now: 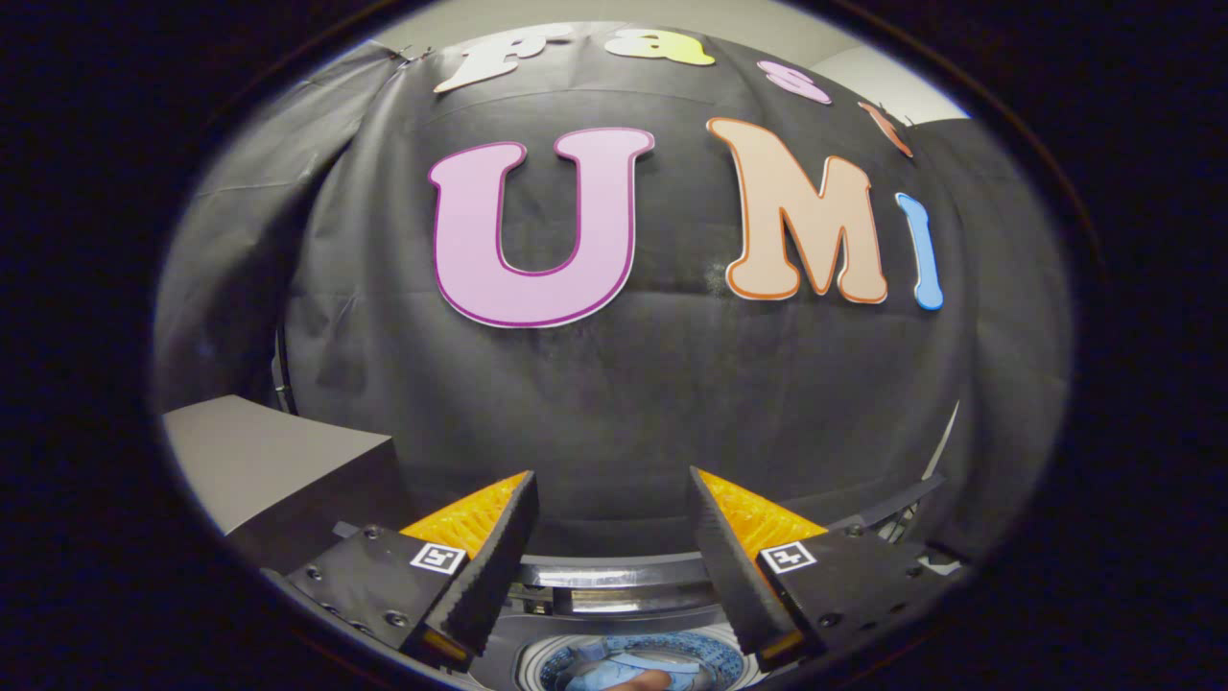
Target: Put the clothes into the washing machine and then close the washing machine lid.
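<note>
Black cloth walls the booth behind the washer (614, 576), whose open drum sits low, below the hand-held gripper (614, 499). Its fingers stand wide and empty above the drum, likely because the clothes (624, 669) already lie inside it; the lid isn't seen shut.

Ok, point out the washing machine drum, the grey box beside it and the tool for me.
Washing machine drum (715, 655), gripper view: the blue inner wall, below the fingers.
Grey box (259, 461), gripper view: its flat top face.
Tool (614, 523), gripper view: the open gap midway between its fingertips, nothing held.
</note>
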Available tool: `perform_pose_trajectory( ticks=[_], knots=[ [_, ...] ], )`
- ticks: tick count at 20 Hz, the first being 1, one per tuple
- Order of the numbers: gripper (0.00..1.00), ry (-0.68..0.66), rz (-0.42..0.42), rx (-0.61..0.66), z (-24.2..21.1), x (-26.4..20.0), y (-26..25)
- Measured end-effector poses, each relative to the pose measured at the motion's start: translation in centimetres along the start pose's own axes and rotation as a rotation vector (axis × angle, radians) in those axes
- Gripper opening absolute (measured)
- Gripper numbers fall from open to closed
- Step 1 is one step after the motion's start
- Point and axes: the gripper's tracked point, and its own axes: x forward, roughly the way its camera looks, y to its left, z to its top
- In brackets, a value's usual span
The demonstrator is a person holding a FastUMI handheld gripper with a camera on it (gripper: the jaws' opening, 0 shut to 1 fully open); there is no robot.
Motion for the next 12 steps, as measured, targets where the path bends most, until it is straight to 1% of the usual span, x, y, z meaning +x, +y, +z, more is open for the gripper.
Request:
perform_pose_trajectory(
  ticks=[5,7,9,10,12],
  knots=[
    [0.96,-0.016,-0.013,0.013,-0.1,0.0,0.0],
    [0.96,0.018,-0.021,0.025,-0.9,-0.3,-0.1],
    [0.96,0.087,0.013,0.067,-2.8,-1.5,1.0],
    [0.96,0.091,0.023,0.076,-3.0,-2.4,1.5],
    [0.96,0.087,0.010,0.072,-3.7,-2.8,1.3]
  ],
)
